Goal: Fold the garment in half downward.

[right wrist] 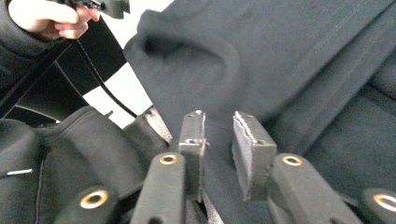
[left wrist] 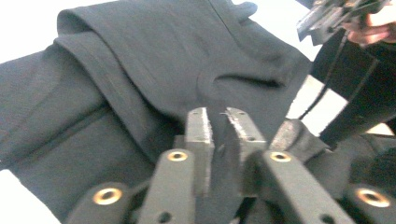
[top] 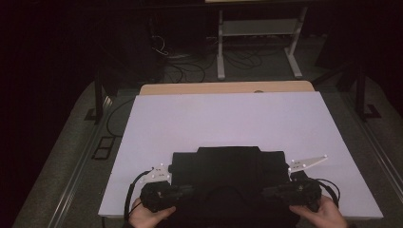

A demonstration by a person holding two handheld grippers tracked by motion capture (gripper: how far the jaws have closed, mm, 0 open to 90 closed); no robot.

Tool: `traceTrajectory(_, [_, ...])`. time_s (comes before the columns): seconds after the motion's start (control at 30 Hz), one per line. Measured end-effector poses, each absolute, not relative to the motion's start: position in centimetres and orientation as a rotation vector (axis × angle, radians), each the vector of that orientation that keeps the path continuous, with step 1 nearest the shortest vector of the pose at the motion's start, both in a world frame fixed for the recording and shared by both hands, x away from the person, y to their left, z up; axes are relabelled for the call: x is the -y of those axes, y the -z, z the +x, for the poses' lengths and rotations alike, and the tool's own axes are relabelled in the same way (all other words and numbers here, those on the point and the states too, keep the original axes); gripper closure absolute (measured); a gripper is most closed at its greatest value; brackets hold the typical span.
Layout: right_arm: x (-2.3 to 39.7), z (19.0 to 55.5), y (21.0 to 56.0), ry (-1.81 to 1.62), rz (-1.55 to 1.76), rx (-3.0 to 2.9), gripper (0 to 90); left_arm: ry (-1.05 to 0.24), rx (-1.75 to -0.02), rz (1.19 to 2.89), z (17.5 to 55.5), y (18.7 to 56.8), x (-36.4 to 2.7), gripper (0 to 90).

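**Grippers parted over folded garment**

Left gripper (top: 183, 192): we hold it at the near left edge of the black garment (top: 228, 175), jaws slightly apart, a fold of cloth between them and not clamped. Garment: lies folded into a block at the near middle of the white table (top: 228, 118). Right gripper (top: 273, 194): at the near right edge, jaws apart, pads clear of the cloth. We judge folding largely done; withdrawal or a last fold remains.
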State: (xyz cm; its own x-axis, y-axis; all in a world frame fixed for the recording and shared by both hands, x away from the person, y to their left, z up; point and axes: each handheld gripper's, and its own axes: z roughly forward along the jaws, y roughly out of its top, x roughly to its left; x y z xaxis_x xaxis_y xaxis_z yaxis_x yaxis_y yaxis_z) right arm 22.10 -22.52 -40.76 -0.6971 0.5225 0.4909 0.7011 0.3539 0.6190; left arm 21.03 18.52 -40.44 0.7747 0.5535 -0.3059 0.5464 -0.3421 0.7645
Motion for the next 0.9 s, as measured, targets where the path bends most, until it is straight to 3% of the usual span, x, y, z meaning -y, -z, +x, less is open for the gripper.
traceTrajectory(0.2, [22.5, 22.2, 40.7, 1.272, -1.095, 2.404, 60.7, -0.022, -0.85, 1.991, 21.3, 40.5, -18.8, 56.3])
traceTrajectory(0.53, [22.9, 22.8, 40.1, 1.283, -1.13, 2.451, 27.2, 0.027, -0.807, 2.002, 21.6, 40.2, -18.9, 21.3])
traceTrajectory(0.9, [24.7, 24.2, 38.7, 1.348, -1.172, 2.48, 0.0, 0.023, -0.789, 1.97, 23.1, 39.5, -19.8, 0.0])
